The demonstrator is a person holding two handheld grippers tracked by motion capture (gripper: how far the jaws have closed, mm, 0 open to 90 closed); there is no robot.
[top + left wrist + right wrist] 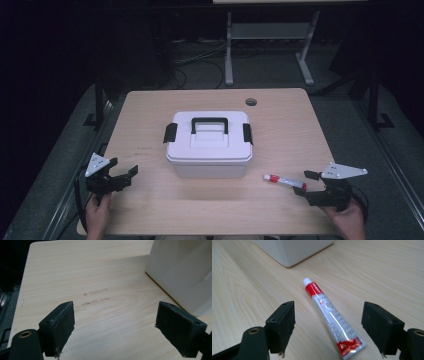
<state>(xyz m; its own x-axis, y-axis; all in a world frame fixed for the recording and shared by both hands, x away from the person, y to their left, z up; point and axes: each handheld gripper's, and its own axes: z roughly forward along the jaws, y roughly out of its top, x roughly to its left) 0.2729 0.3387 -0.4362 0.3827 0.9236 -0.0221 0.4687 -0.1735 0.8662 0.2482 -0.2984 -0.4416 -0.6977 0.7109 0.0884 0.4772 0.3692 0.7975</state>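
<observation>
Tube (284,181) of red and silver with a white cap lies flat near the front right corner of the tabletop (150,210), its cap end pointing toward the box. Going left to right: the left gripper (126,174) sits near the front left corner, jaws wide apart with nothing between them. A white lidded box (209,150) with a black handle and black side latches stands at the middle of the tabletop. Right of it lies the tube, its crimped end between the spread jaws of the right gripper (305,183), whose pads do not press on it.
</observation>
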